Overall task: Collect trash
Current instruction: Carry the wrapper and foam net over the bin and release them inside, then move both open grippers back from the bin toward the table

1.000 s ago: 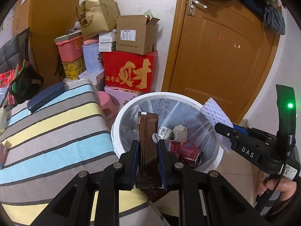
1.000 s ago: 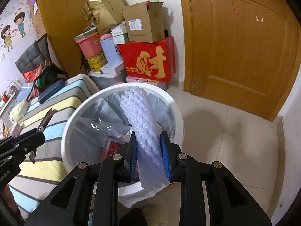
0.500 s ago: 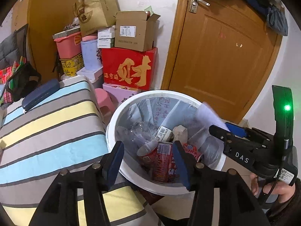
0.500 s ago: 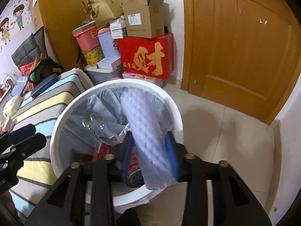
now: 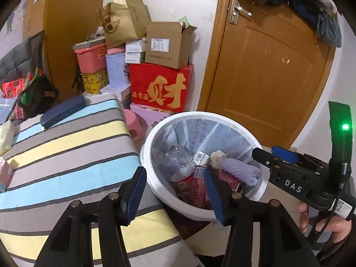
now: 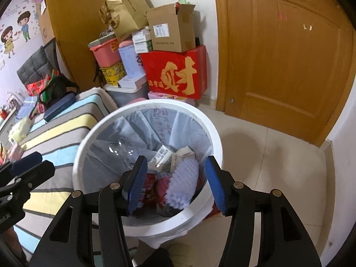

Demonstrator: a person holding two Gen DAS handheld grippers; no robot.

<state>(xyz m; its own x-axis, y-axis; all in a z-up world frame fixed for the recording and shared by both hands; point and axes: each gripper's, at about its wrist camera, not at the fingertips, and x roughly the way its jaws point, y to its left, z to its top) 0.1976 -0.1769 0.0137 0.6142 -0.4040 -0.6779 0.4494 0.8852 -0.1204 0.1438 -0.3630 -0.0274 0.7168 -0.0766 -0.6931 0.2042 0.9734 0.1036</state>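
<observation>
A white trash bin [image 5: 231, 120] [image 6: 217, 138] with a clear liner stands beside the bed. Inside lie red cans [image 5: 191, 187] [image 6: 161, 183], a clear bottle [image 6: 120, 149], a labelled bottle [image 5: 201, 156], crumpled paper [image 5: 218, 155] and a pale purple foam sleeve [image 5: 241, 170] [image 6: 184, 182]. My left gripper [image 5: 175, 191] hangs open over the bin's near rim with nothing between its fingers. My right gripper [image 6: 175, 183] is over the bin, jaws opening, empty; the foam sleeve lies below them in the bin. The right gripper [image 5: 287, 166] also shows in the left wrist view, held by a hand [image 5: 333, 224].
A striped blanket [image 5: 66, 155] covers the bed at left, with a dark blue case [image 5: 63, 111] and a black bag [image 5: 35, 98] on it. Stacked boxes, one red [image 5: 160, 86], and plastic tubs stand behind the bin. A wooden door [image 5: 267, 66] and tiled floor [image 6: 278, 155] lie to the right.
Both grippers opened. The brown wrapper left my left gripper and the foam sleeve dropped from my right gripper into the bin.
</observation>
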